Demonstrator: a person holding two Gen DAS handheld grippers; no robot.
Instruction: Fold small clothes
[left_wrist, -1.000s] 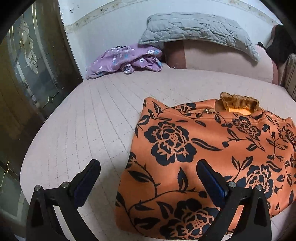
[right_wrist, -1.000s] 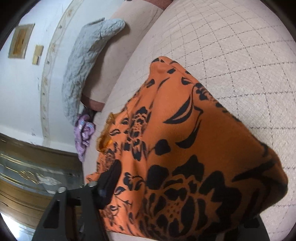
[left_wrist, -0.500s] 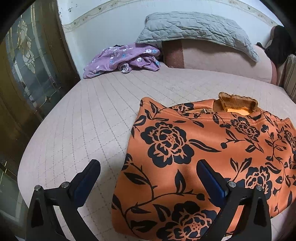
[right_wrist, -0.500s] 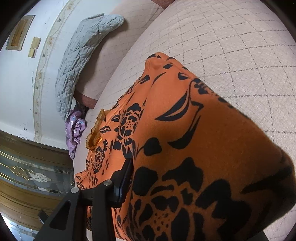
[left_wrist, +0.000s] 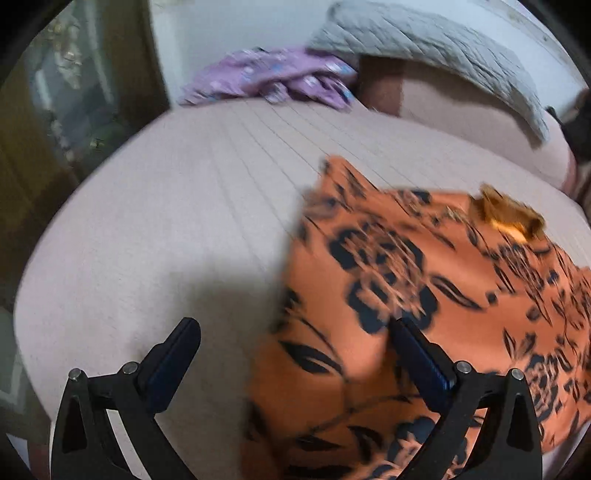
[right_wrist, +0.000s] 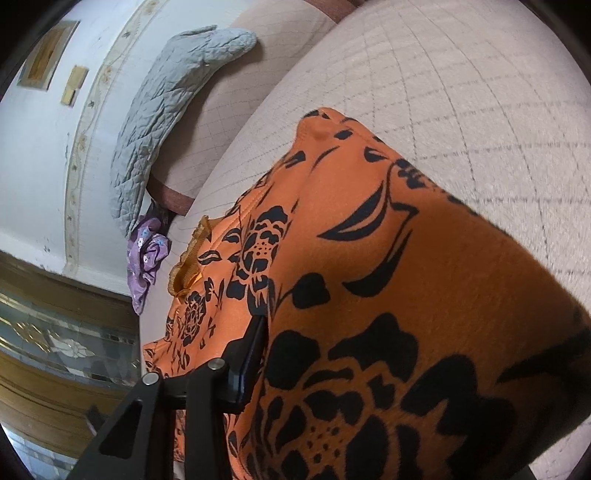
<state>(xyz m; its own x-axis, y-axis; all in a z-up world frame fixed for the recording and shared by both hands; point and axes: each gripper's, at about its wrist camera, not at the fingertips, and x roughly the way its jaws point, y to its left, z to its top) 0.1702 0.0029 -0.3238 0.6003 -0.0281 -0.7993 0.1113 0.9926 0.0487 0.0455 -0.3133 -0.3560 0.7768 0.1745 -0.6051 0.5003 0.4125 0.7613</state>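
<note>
Evidently mid-fold, the right gripper (right_wrist: 369, 373), its jaws just closing, bunches the orange floral top (left_wrist: 424, 314) lying near the bed's (left_wrist: 184, 206) front edge, while the left gripper (left_wrist: 295, 354) gapes over its side hem, presumably to pinch it.

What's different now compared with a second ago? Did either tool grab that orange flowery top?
The right tool has just been closing, and now pinches a raised fold of the orange top. The left tool has moved in toward the top's near edge, jaws wide open, holding nothing. The top otherwise lies as before on the bed, and the purple garment and grey pillow stayed put.
</note>
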